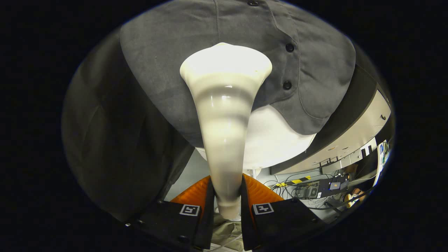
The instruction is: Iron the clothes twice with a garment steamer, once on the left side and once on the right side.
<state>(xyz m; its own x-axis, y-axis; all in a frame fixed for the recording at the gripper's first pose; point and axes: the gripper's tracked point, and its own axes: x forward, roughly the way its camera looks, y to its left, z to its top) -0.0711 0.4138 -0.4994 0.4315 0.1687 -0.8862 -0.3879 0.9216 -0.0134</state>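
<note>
The gripper (226,210) has its two fingers pressed against the narrow handle of the garment steamer (224,115), one finger on each side, so the jaws are pinching the steamer between them. The steamer is a cream, glossy, cone-like body that runs straight ahead from the fingers and widens into a broad flat head, and that head sits against the front of a dark grey shirt (182,70) (whether it truly touches the cloth or hangs just off it cannot be told). The shirt hangs beyond the fingers, and the steamer head lies just beside its button placket, on the side away from the three dark buttons (289,47) that show there. Below the shirt's curved hem a white surface (276,140) shows behind the steamer's body, its nature unclear. Beside the shirt hangs a darker stretch of cloth (112,140), which reaches down near one finger. Far off past the other finger lies a floor with a tangle of cables (290,180), a dark box-like device (315,190) and a strip of yellow-and-black tape (297,181).
</note>
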